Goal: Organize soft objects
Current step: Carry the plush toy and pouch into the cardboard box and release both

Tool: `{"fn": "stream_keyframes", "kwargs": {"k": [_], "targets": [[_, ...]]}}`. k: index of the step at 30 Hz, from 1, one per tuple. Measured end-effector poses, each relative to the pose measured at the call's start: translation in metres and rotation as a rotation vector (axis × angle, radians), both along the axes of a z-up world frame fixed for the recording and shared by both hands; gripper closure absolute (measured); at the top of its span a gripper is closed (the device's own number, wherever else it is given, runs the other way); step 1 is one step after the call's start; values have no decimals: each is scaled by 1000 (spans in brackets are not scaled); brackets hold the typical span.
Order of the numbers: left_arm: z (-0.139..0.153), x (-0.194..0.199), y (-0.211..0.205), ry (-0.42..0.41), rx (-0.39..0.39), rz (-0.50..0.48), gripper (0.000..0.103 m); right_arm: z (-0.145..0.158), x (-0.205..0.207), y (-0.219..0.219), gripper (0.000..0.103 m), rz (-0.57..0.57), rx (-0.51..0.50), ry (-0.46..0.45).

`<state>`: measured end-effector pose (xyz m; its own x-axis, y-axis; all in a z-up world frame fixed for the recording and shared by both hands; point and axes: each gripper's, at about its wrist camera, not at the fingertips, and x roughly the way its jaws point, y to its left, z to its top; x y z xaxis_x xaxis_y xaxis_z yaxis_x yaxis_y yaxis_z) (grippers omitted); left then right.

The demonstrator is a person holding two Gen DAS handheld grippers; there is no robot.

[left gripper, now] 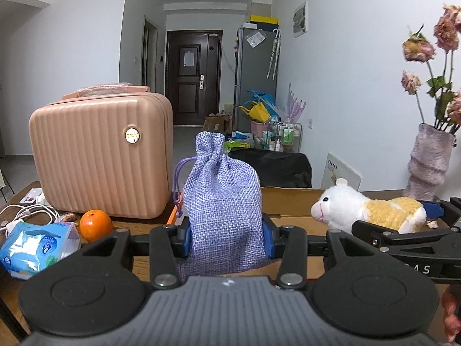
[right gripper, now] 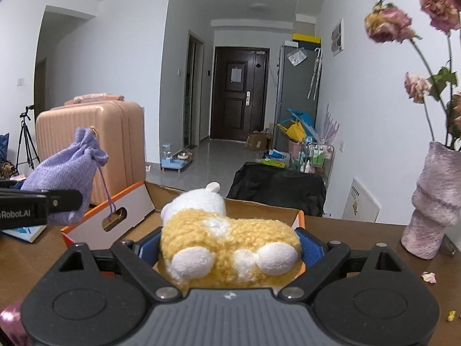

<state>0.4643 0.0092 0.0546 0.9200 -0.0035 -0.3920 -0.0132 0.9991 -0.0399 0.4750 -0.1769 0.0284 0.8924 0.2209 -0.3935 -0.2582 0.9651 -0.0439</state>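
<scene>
I have the lilac drawstring pouch (left gripper: 224,201) pinched upright in my left gripper (left gripper: 226,238), centre frame, and the plush hamster (right gripper: 227,239) squeezed in my right gripper (right gripper: 230,248), low centre, above the open cardboard box (right gripper: 115,216). I judge the pouch's dangling cord (right gripper: 105,190) may snag the box flap, and the grippers crowd together.

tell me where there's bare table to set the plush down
Bare wood lies right of the box, between it and the vase, with only petal scraps. The left end is crowded: suitcase, orange, tissue pack, cables. The plush hangs over the box's open interior.
</scene>
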Motion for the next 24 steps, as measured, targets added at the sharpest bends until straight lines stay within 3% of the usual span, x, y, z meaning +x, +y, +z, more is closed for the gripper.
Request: {"fn": "stream_keyframes", "kwargs": {"k": [24], "targets": [[-43, 103, 6, 146, 74, -5, 59, -26, 72, 31, 10, -15, -107, 124]]}}
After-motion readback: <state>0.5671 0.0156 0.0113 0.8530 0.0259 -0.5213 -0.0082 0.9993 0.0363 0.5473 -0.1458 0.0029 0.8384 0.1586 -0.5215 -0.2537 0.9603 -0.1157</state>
